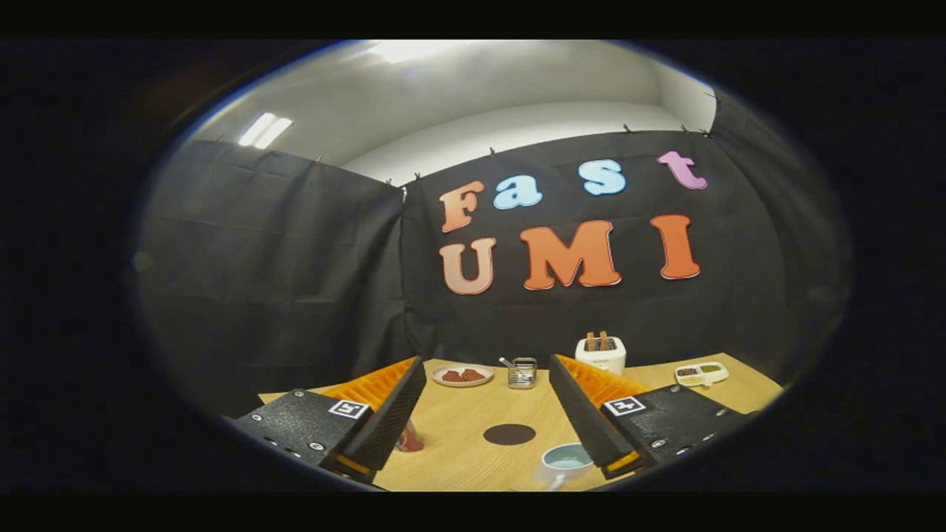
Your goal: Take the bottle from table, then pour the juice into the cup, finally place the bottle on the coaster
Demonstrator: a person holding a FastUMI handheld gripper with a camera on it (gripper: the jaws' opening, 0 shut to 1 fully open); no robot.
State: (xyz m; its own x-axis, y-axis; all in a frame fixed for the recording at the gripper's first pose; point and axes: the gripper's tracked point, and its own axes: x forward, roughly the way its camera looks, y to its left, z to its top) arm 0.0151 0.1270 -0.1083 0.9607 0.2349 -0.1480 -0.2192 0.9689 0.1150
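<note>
- Your gripper point(488, 377) is held above the wooden table point(458, 443), and its two fingers are spread wide apart with nothing between them.
- The left finger point(392, 414) and the right finger point(584, 417) both rise from the bottom of the view, and the table surface shows in the gap between them.
- The bottle point(409, 437) is mostly hidden behind the left finger. You see only a small reddish part of it on the table, just at the inner side of that finger. I cannot tell if the finger touches it.
- The coaster point(509, 434), a dark round disc, lies flat on the table between the two fingers. Nothing stands on it.
- The cup point(565, 464), pale with a light blue inside, stands on the table just beside the right finger, near the coaster but apart from it. Its handle points toward you.
- Beyond the fingers, at the far side of the table, you see a plate point(463, 374) with some brown food pieces, a small metal holder point(522, 372) with a utensil in it, and a white toaster point(600, 353) with toast in its slots.
- A small white dish point(701, 373) with green and dark food in compartments is at the far right part of the table.
</note>
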